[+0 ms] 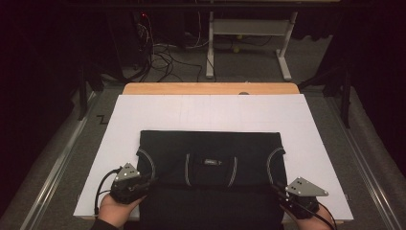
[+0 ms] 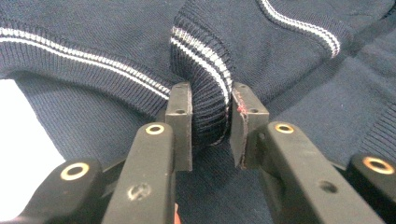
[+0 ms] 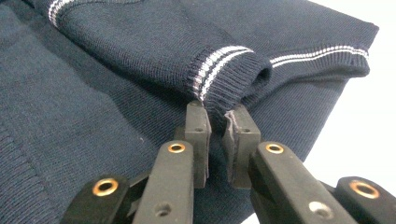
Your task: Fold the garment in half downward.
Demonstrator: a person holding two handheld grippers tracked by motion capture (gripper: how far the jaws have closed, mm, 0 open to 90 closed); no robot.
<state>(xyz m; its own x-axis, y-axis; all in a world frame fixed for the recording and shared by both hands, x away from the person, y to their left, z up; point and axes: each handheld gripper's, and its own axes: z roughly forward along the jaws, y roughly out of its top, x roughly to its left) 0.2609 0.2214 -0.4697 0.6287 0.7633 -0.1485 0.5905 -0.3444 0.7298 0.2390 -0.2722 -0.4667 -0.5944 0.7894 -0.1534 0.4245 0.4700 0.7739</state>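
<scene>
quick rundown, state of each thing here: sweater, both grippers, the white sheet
sweater: folded, lying flat on the sheet, sleeve cuffs bunched at its near corners
left gripper: shut on a striped cuff
right gripper: shut on the other striped cuff
white sheet: flat on the table, under the sweater

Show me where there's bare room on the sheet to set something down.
Free: the white sheet beyond the folded sweater, and strips left and right of it. Crowded: the near edge, where both hand-held grippers clamp sweater folds.
</scene>
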